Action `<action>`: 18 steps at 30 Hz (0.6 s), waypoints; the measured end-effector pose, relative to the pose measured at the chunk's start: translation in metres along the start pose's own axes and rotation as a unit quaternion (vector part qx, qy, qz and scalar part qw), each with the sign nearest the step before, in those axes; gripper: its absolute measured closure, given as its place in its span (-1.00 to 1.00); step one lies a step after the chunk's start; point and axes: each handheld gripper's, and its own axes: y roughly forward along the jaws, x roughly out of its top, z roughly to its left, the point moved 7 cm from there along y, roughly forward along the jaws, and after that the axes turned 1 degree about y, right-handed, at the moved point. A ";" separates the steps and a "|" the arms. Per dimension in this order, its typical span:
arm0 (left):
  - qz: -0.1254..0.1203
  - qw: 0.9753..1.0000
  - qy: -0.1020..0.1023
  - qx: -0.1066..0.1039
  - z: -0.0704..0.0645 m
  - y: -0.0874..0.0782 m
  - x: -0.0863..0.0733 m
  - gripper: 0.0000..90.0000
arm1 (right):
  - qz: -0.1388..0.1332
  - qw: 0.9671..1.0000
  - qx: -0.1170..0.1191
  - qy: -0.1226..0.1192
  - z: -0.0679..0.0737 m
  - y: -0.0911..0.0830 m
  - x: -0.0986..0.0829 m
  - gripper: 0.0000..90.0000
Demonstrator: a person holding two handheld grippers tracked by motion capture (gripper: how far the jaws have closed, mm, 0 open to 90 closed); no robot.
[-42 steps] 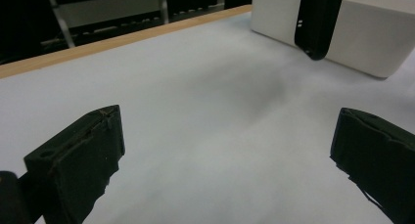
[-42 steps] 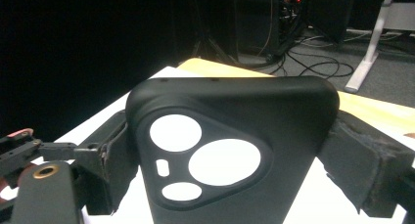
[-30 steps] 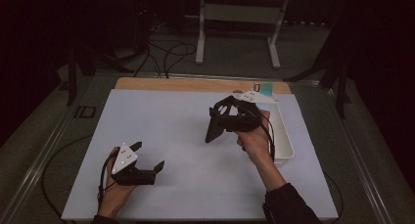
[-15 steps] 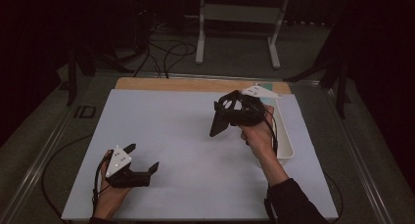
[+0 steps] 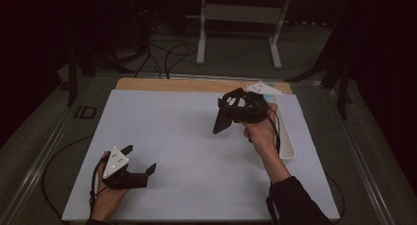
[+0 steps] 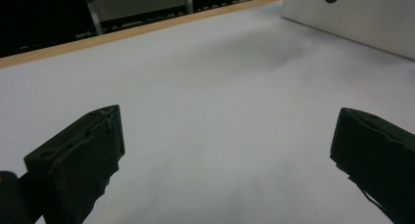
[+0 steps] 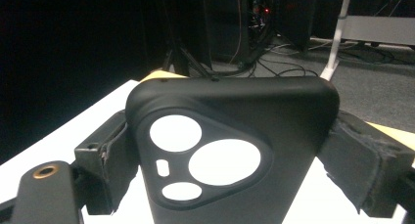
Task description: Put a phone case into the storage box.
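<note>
phone case (image 7: pixel 235 150) between right gripper (image 7: pixel 230 160) jaws

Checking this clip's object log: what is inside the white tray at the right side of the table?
Seen from above, the white tray shows bare floor along its near end. The right hand-held gripper, shut on a black phone case, and the hand cover its middle.

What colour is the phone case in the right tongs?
Matte black phone case, clearest in the right gripper view.

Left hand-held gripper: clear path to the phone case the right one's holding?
Probably yes: left hand-held gripper is open, only bare mat lies between it and the phone case, held aloft.
</note>
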 end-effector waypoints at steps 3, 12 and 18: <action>0.001 1.000 0.001 0.000 0.001 -0.001 -0.001 -0.99 | 0.000 1.000 -0.001 0.001 -0.001 0.001 0.000 -0.70; 0.001 1.000 -0.003 0.001 0.003 -0.003 -0.002 -0.99 | 0.001 1.000 -0.006 -0.003 -0.004 0.003 0.002 -0.70; 0.000 1.000 -0.003 0.001 0.004 -0.005 -0.002 -0.99 | 0.000 1.000 -0.010 -0.001 -0.007 0.004 0.004 -0.70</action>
